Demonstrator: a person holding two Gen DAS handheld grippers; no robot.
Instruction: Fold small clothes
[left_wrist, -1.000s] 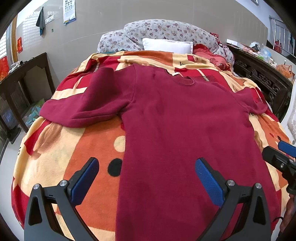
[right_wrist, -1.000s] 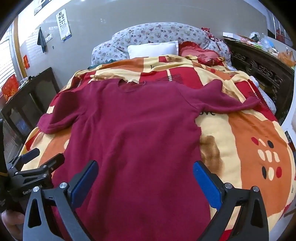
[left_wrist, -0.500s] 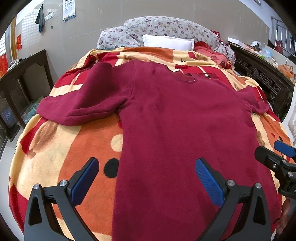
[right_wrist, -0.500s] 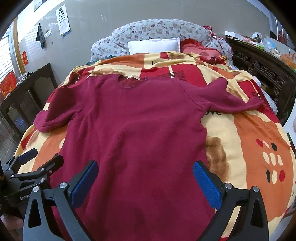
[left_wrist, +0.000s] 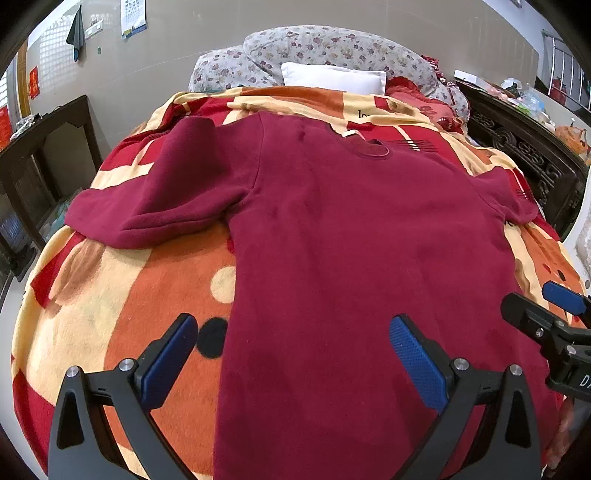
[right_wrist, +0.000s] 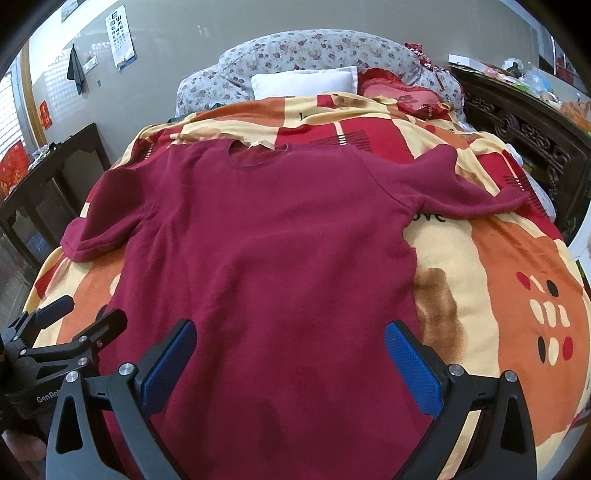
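- The dark red fleece short-sleeved top (left_wrist: 351, 240) lies flat, spread out on the bed's orange, red and cream patterned blanket (left_wrist: 122, 295), both sleeves out.
- Left claw (left_wrist: 293, 363) and right claw (right_wrist: 290, 363) hover near its hem, both spread wide, holding nothing.
- No fold made yet; everything remains.

Dark red short-sleeved shirt (left_wrist: 351, 240) spread flat, unfolded, filling the frame's centre, neckline toward the upper middle, sleeves extended to both sides, hem at the bottom edge
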